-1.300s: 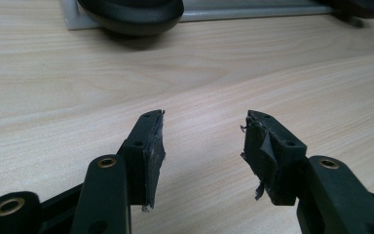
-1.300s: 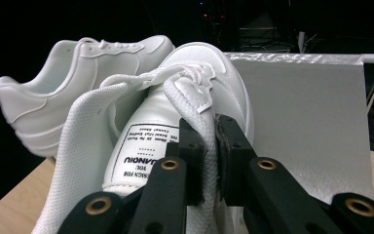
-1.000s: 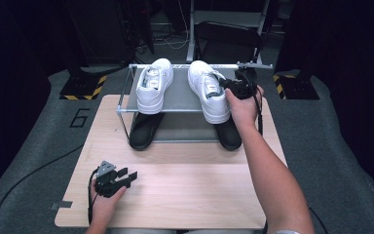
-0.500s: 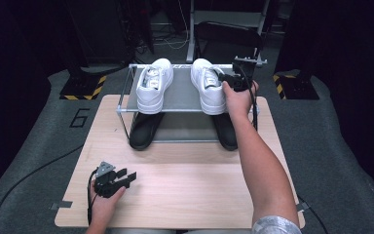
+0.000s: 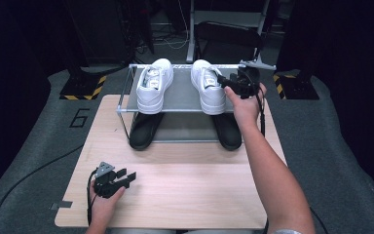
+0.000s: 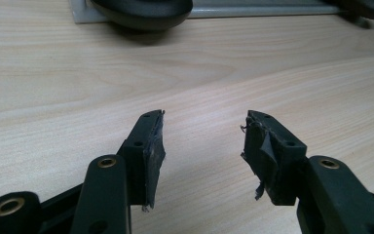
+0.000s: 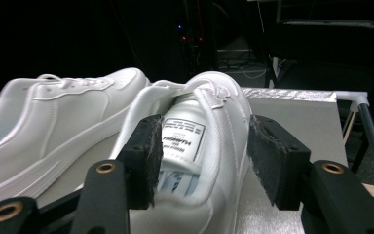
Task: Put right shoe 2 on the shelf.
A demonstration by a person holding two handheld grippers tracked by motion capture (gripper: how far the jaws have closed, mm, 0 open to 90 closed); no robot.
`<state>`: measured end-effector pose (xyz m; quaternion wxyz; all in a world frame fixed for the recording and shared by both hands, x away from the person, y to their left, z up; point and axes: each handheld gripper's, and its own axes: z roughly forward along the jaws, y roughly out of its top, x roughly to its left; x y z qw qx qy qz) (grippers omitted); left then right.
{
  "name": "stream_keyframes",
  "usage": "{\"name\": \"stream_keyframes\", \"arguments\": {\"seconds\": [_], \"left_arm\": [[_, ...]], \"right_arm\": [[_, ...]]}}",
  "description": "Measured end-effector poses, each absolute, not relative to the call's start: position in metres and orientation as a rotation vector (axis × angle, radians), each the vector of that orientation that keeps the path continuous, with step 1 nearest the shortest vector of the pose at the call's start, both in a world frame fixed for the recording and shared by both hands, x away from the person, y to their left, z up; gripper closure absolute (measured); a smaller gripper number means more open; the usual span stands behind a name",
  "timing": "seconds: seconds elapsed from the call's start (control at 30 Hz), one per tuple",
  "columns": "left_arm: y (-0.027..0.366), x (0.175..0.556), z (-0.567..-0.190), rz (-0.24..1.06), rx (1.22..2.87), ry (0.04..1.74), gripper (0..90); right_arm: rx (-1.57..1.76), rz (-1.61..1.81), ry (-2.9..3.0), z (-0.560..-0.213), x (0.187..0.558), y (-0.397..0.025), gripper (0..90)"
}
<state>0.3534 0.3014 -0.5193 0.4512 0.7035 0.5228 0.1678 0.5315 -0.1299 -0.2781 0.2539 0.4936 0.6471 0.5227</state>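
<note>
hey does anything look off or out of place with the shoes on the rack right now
Nothing is spilled or damaged. The right white sneaker sits slightly angled on the rack's top shelf beside the left white sneaker, and the right gripper has its jaws open astride that sneaker's collar wall.

The setting is a recording lab or studio. A light wooden tabletop (image 5: 185,195) stands on grey carpet (image 5: 34,146) with black-and-yellow hazard tape (image 5: 85,87). Dark equipment stands (image 5: 195,29) and loose cables (image 5: 175,41) fill the unlit background.
</note>
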Motion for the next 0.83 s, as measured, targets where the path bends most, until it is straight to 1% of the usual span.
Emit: {"name": "stream_keyframes", "arguments": {"seconds": [0.2,0.47,0.63,0.83], "left_arm": [[0.301,0.353,-0.519,0.41,1.74,1.293,48.9],[0.3,0.354,-0.52,0.412,1.745,1.294,48.8],[0.299,0.354,-0.521,0.417,1.748,1.295,48.7],[0.3,0.356,-0.523,0.426,1.756,1.306,47.1]], "right_arm": [[1.316,1.491,1.745,-0.275,0.501,-0.144,45.2],[1.302,1.499,1.757,-0.286,0.465,-0.156,44.4],[1.305,1.456,1.771,-0.306,0.44,-0.161,43.6],[1.269,1.35,1.812,-0.342,0.404,-0.159,40.8]]}}
